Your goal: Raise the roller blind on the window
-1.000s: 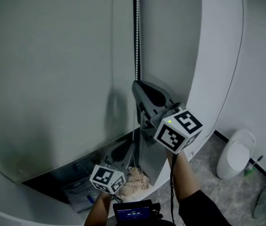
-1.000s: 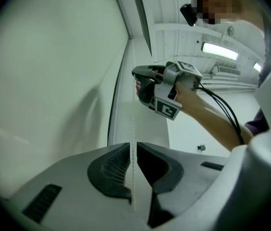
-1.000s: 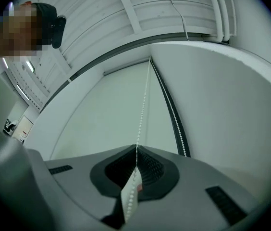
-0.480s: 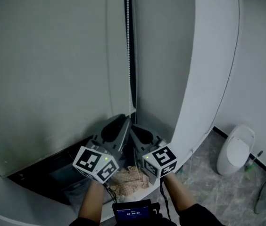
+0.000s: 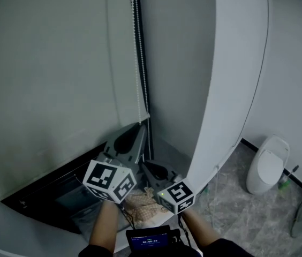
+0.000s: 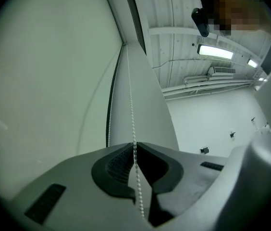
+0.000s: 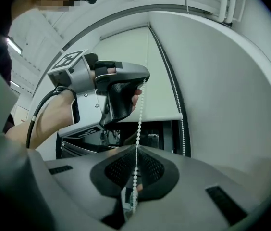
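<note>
We hold the left gripper [image 6: 135, 148] above the right gripper [image 7: 136, 150], both at the right edge of the window, and both are on the same strand of the bead chain [image 5: 136, 47]. In the left gripper view the jaws are pressed together on the chain. The beads rise from between the jaws along the edge of the roller blind [image 5: 49, 79] and hang slack below them. In the right gripper view the jaws are likewise closed on the chain, which runs straight up from them to the left gripper just above. A second strand of the chain [image 7: 176, 109] hangs free beside the white window reveal [image 5: 231, 90].

The roller blind covers most of the window. Its pale fabric fills the left of the head view, and its bottom edge [image 7: 159, 117] lies just above the right gripper's jaws. Below that edge is the dark window opening [image 5: 49, 189].

In the head view the two marker cubes sit side by side near the bottom of the picture, with a patterned cloth [image 5: 148, 208] between and below them. A small device with a lit screen [image 5: 151, 241] shows at the very bottom. Well off to the right, a white toilet [image 5: 267, 167] stands on the grey marbled floor [image 5: 236, 213].
</note>
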`<state>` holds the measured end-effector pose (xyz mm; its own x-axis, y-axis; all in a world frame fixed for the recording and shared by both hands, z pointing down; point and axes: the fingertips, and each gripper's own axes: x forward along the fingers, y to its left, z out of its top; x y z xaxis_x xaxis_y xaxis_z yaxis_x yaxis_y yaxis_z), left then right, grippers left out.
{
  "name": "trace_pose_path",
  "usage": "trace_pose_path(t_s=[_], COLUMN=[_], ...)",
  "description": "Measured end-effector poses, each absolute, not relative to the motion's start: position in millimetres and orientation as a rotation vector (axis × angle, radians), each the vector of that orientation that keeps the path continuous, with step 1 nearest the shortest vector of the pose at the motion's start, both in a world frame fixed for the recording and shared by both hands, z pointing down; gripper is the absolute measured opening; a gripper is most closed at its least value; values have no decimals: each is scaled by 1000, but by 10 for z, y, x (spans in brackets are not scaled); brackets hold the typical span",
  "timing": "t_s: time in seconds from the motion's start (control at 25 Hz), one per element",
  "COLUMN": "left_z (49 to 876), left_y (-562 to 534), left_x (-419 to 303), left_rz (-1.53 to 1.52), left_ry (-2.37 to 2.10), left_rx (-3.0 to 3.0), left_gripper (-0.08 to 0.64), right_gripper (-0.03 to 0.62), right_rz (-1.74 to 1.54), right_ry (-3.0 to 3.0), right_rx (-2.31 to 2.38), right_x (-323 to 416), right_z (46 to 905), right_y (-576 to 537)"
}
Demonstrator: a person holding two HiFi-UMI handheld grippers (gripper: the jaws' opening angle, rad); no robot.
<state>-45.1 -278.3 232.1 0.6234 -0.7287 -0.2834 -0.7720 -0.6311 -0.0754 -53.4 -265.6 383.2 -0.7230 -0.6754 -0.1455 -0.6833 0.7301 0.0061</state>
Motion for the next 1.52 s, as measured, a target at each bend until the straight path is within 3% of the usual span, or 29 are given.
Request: trace_pose_path(t_s=[0.4, 0.64, 0.96, 1.32, 1.52], left_z=[2880, 3591, 5053, 5200, 4879], left_y=[-2876, -2941, -2863, -2820, -2832], left_x=[-613, -635, -439, -452, -712], left_rz=[278, 148, -141, -154, 151], left_ry=[1335, 1394, 1446, 1404, 1441], left_rx=[-2612, -2740, -2975, -3083, -3095], left_gripper=[14, 12, 11, 12, 12], right_gripper=[17, 61, 61, 15, 14], right_rz=[-239, -141, 146, 238, 261], right_ry=[2834, 2642, 2589, 2549, 2601], right_rx=[-1065, -945, -841, -966, -1057], right_x=[-422, -81, -305, -215, -244], right_z=[4437, 3208, 1882, 1822, 2199], right_y=[-2655, -2759, -2805, -2908, -2968])
